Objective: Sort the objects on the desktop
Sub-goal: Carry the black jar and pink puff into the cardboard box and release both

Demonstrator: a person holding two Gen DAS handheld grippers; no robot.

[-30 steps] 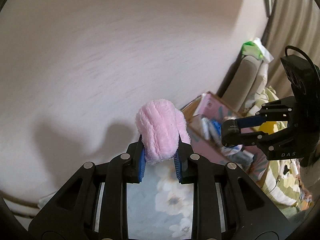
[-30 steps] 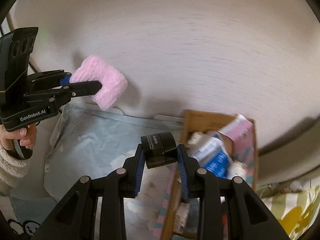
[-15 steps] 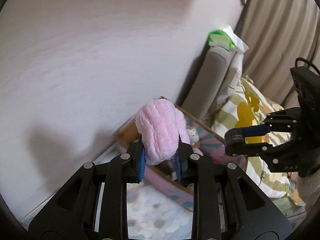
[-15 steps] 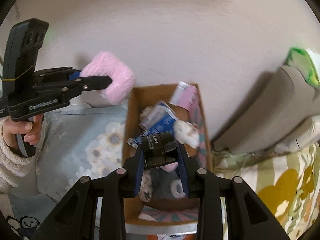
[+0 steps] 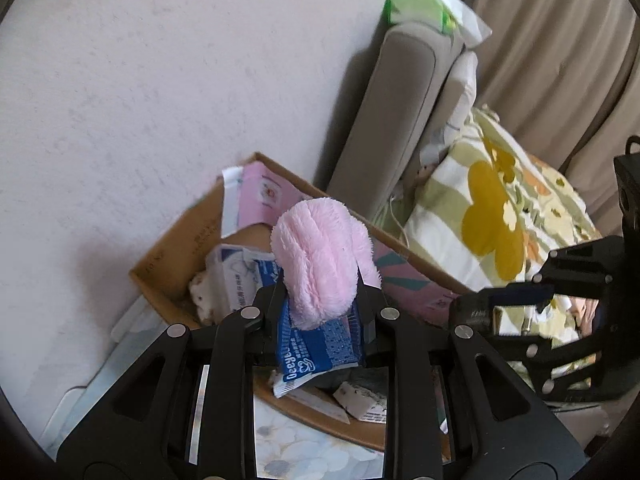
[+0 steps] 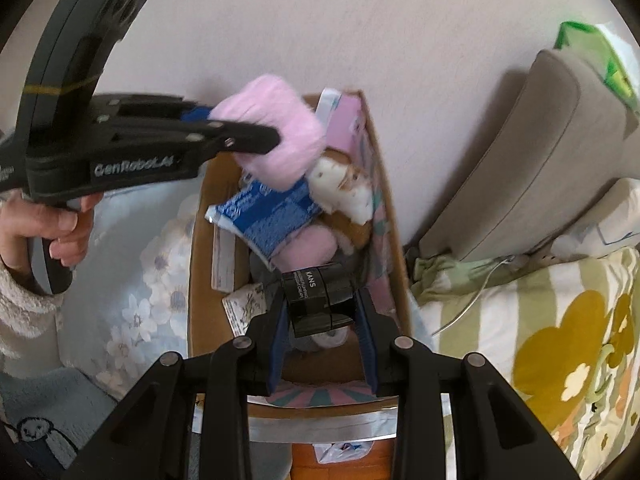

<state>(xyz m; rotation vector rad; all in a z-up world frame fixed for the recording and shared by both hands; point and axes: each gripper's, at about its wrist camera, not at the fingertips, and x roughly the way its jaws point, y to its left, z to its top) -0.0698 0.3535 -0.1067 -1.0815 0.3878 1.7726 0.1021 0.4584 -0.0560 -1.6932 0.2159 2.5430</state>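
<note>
1. The left gripper (image 5: 322, 306) is clamped on a fluffy pink item (image 5: 320, 256); the fingers (image 5: 276, 312) press its lower end from both sides, and the rest stands up above them.
2. In the right wrist view, the left gripper (image 6: 256, 140) reaches in from the left, and the fluffy pink item (image 6: 276, 132) hangs above the far end of the cardboard box (image 6: 196, 280).
3. The right gripper (image 6: 320, 316) grips a small black jar (image 6: 316, 296) with white lettering on its side; the blue-padded fingers (image 6: 278, 332) pinch it left and right. The jar hangs over the near half of the box.
4. The cardboard box (image 5: 168, 264) stands against the pale wall, between a floral cloth (image 6: 132, 280) and a grey cushion (image 6: 532, 160).
5. Inside the box lie a blue-and-white packet (image 6: 268, 208), a white-and-brown plush toy (image 6: 344, 184), a pink soft item (image 6: 308, 248) and a pink carton (image 5: 260, 196) leaning at the far end.
6. A hand (image 6: 52, 220) in a fuzzy sleeve holds the left gripper's handle.
7. A green pack (image 5: 416, 4) sits on top of the cushion, and a flowered bedcover (image 5: 492, 228) lies to the right of it.
</note>
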